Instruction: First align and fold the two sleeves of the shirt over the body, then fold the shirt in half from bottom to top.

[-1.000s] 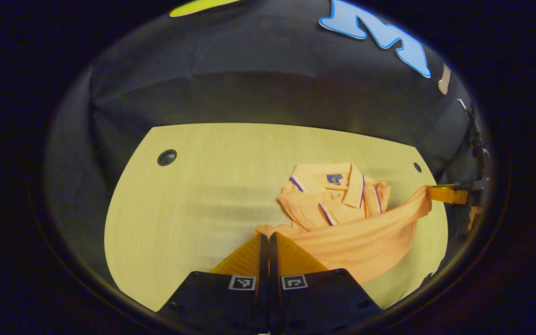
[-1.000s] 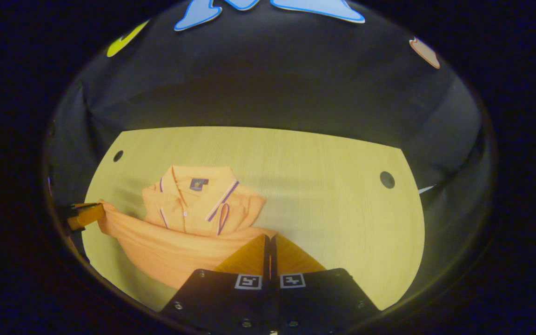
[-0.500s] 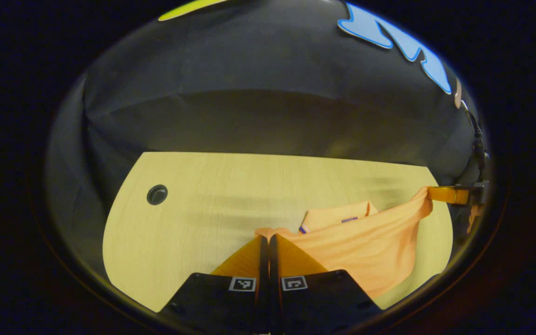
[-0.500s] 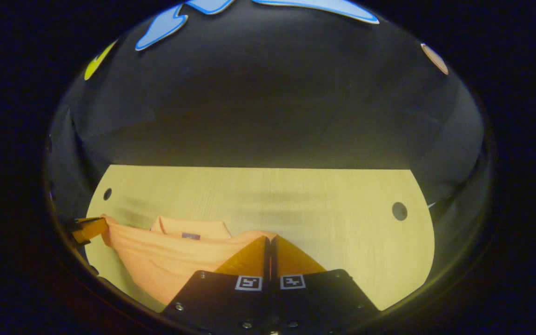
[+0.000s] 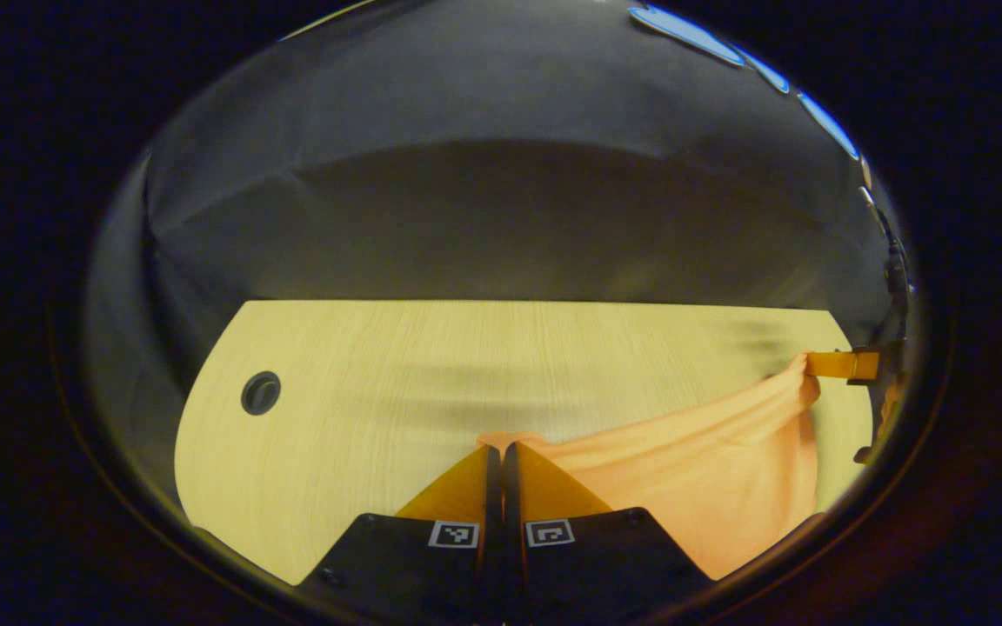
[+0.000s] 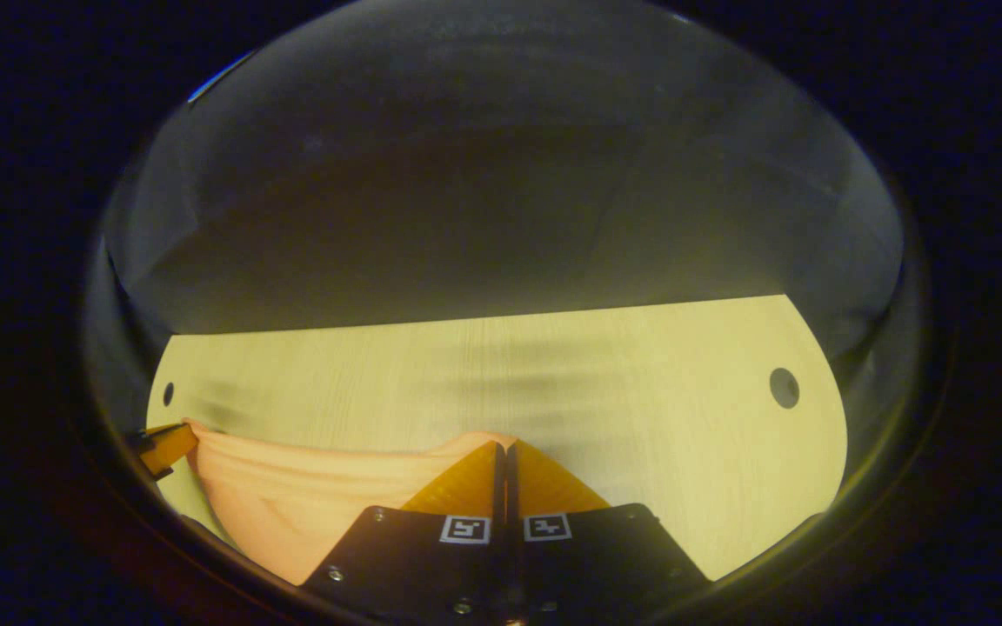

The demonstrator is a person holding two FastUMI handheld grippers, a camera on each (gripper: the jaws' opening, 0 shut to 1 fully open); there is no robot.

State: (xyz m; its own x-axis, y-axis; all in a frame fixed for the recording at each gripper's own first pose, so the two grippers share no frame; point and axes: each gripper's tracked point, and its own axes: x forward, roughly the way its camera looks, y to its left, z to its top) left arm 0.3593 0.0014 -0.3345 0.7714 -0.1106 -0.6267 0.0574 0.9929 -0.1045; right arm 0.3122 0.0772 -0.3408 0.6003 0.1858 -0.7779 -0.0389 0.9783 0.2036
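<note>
Hanging between the two tools, the orange shirt sags like a hammock over the pale wooden worktop. From the left gripper view, the left hand-held gripper has its fingers pressed together on one corner of the cloth, right at the tips. The fabric stretches off to the right side of that view, where the right hand-held gripper pinches the other corner above the worktop's edge. A dark round hole sits in the worktop on the left.

From the right gripper view, the right hand-held gripper is clenched on the shirt's edge at its fingertips, and the cloth droops away to the left, up to the left hand-held gripper at the rim. Bare worktop lies ahead, with a round hole far right.
</note>
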